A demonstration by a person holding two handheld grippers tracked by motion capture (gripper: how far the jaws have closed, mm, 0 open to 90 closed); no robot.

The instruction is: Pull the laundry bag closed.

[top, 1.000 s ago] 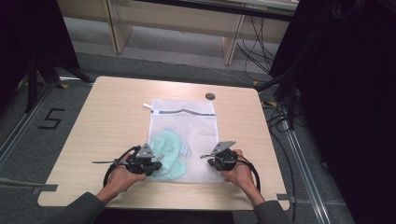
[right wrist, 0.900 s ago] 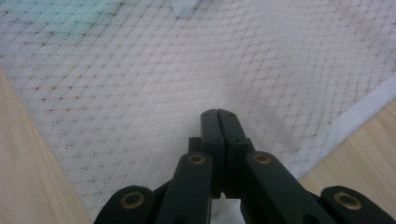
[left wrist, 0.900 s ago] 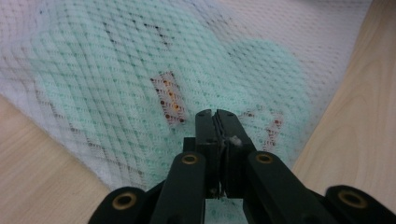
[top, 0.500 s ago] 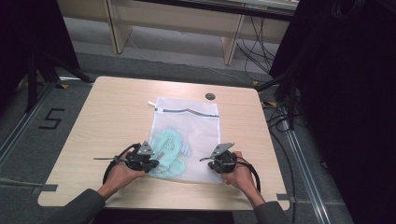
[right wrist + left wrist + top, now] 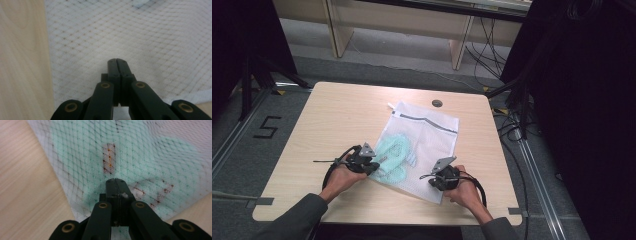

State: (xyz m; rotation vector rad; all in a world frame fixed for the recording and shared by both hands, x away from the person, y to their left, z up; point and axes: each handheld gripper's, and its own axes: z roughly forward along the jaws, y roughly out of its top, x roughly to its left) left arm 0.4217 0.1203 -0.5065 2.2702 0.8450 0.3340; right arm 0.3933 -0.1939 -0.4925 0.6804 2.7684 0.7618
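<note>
A white mesh laundry bag (image 5: 428, 134) lies flat on the wooden table (image 5: 337, 115) with a mint-green garment (image 5: 393, 155) inside its near left part. My left gripper (image 5: 373, 167) is shut, its tips (image 5: 115, 181) resting on the mesh over the green garment (image 5: 82, 152). My right gripper (image 5: 434, 181) is shut too, its tips (image 5: 116, 60) lying on the plain white mesh (image 5: 155, 42) at the bag's near right corner. I cannot tell whether either pair of jaws pinches any mesh. A hand holds each gripper from the near edge.
A dark round cap (image 5: 437, 103) sits in the table top beyond the bag. The bag's dark zip strip (image 5: 424, 119) runs along its far edge. Bare wood lies to the left of the bag. Cables trail from both grippers.
My left gripper has slid a little away from the near edge, farther onto the bag over the green garment. The right gripper has stayed in place.
</note>
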